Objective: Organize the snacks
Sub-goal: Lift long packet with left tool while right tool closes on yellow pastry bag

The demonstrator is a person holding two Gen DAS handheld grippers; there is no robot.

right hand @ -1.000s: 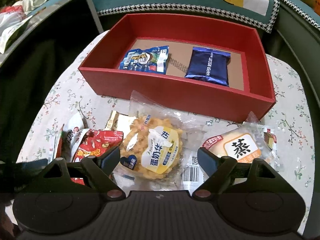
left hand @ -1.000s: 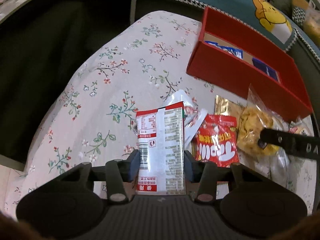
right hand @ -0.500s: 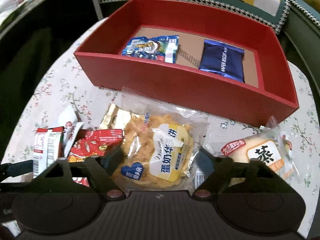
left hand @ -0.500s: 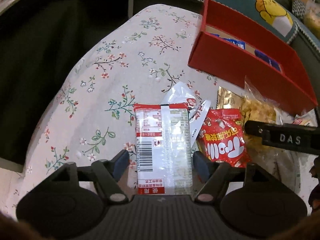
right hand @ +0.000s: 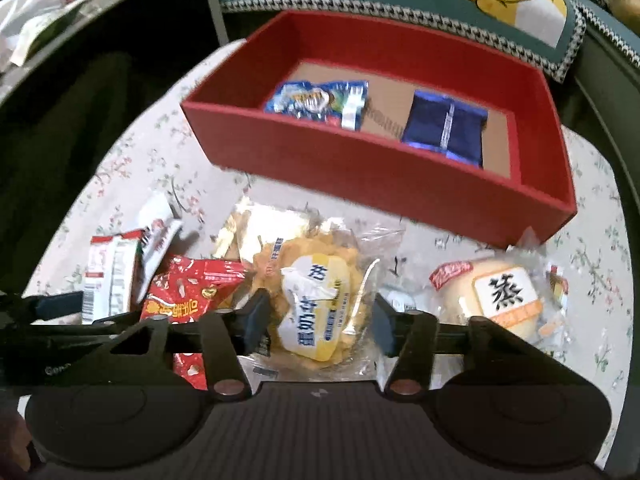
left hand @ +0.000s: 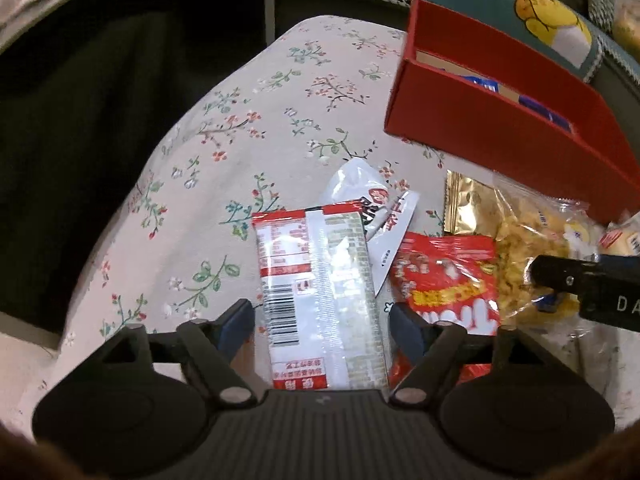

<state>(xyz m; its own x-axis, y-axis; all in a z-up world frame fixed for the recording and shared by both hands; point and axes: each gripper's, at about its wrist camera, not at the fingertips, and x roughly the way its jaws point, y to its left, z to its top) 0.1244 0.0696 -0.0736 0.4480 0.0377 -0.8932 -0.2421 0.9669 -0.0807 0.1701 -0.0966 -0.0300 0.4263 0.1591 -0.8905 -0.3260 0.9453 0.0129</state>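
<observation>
Left wrist view showed the left tool point(left hand: 322, 322) widening, its pads clear of the red-and-white snack packet point(left hand: 320, 300) lying on the floral bench point(left hand: 248, 128). The right tool point(right hand: 320, 320) was narrowing around the clear-wrapped egg pastry point(right hand: 316, 300), before the red box point(right hand: 384, 188).

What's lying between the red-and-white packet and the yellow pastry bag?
The red snack bag lies between the red-and-white packet and the pastry bag, overlapping both edges. The right wrist view shows it best.

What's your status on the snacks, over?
Left gripper opening, white-red packet loose between fingers. Right gripper closing around egg-crisp bag. Red box unobstructed.
</observation>
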